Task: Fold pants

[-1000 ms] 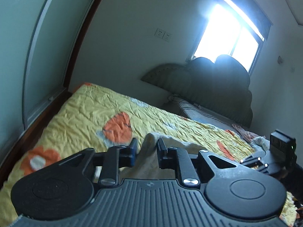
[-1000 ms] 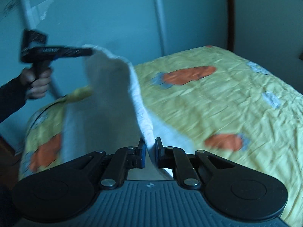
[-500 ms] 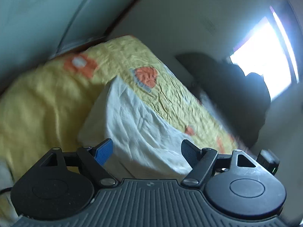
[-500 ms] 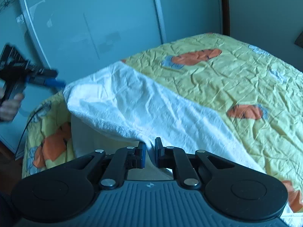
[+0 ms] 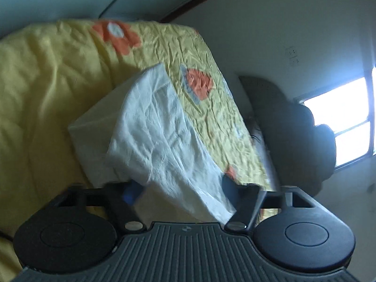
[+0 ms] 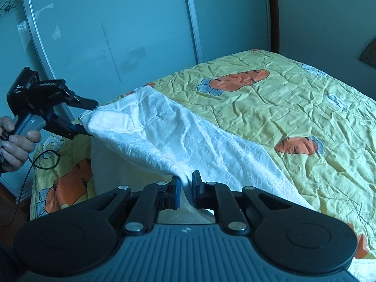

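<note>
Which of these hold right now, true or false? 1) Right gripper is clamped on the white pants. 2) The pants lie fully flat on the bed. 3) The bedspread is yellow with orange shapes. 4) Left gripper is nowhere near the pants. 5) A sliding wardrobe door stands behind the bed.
1) True: the right gripper pinches a fold of the white pants.
2) False: one end is lifted off the bedspread.
3) True.
4) False: the left gripper is at the pants' raised corner, jaws closing around the cloth.
5) True: the sliding door stands behind the bed.
</note>
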